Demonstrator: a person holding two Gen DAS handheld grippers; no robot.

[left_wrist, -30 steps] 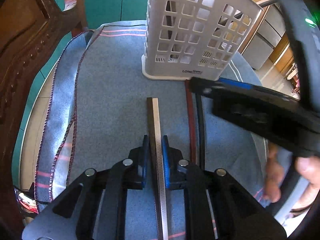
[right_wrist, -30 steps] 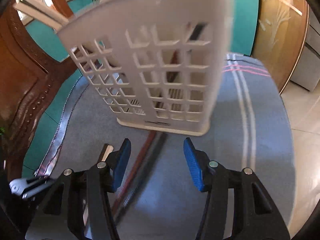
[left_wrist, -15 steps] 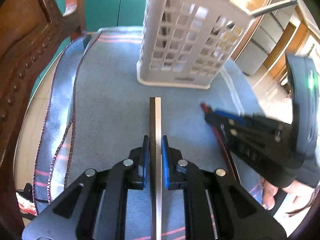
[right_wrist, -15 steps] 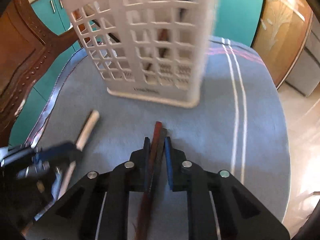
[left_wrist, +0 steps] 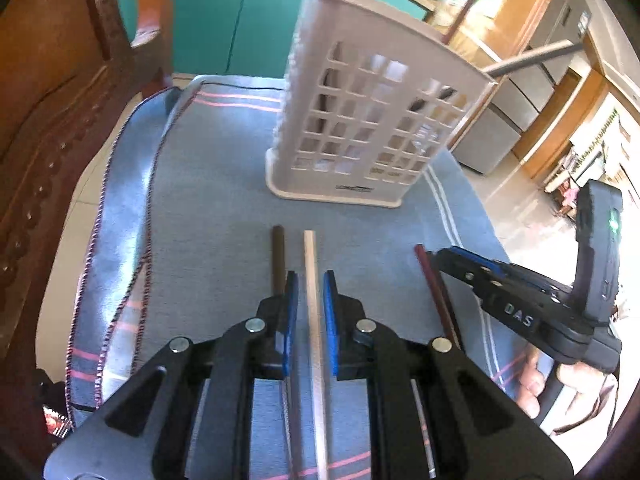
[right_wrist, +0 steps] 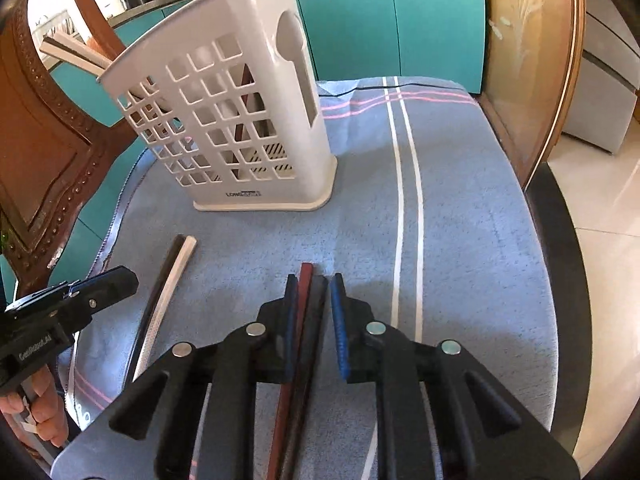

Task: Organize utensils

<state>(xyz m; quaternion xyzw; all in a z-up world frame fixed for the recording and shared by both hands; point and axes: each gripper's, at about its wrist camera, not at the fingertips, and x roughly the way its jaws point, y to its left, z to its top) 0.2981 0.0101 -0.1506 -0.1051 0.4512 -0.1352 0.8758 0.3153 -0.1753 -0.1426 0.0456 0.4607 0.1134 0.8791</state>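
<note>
Covering the tabletop is a blue-grey cloth with pink stripes near its far edge and a pair of white lines running along its right side. My landmark is the white lattice utensil holder, standing upright toward the far end of the cloth with several sticks already leaning out of its top.

Nearer to me than the holder, my left gripper has its blue-padded fingers drawn close on a pale chopstick, whose far tip points at the holder's base. A dark chopstick lies just beside it on the left, outside the fingers.

To the right of that pair, again on the near side of the holder, my right gripper has a reddish chopstick and a black chopstick side by side between its fingers. These fingers have just been easing apart a little; the left pad sits against the reddish stick, while a small gap shows by the right pad, so I cannot tell whether the grip is firm.

Behind the holder stand teal cabinet doors. A carved wooden chair back rises to the holder's left, and a wooden-framed glass panel to its right, with pale floor tiles beyond the tabletop edge.
</note>
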